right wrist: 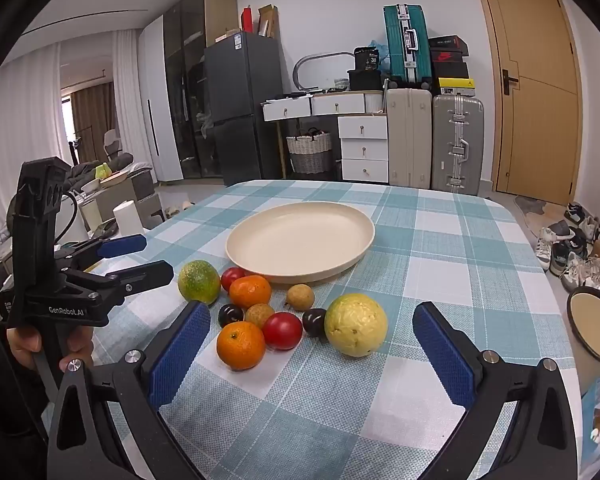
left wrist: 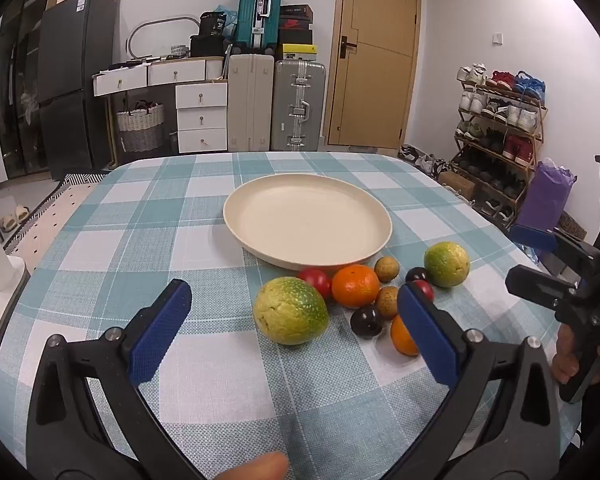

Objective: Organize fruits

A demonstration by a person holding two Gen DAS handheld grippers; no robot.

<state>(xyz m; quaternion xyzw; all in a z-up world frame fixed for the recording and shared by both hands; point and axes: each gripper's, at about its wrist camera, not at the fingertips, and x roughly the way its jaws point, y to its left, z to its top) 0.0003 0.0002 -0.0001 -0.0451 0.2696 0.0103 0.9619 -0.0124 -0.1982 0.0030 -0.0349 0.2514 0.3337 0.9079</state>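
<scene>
Lived-in room with white walls
Wooden door (left wrist: 374, 52), stacked suitcases (left wrist: 276, 108), white drawers (left wrist: 202, 118), dark fridge (left wrist: 74, 80), shoe rack (left wrist: 500, 136).

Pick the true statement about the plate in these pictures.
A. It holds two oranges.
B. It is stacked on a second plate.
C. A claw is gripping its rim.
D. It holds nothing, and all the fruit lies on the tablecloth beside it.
D: the plate shows only bare cream surface, while the fruit, such as an orange, lies on the tablecloth.
</scene>
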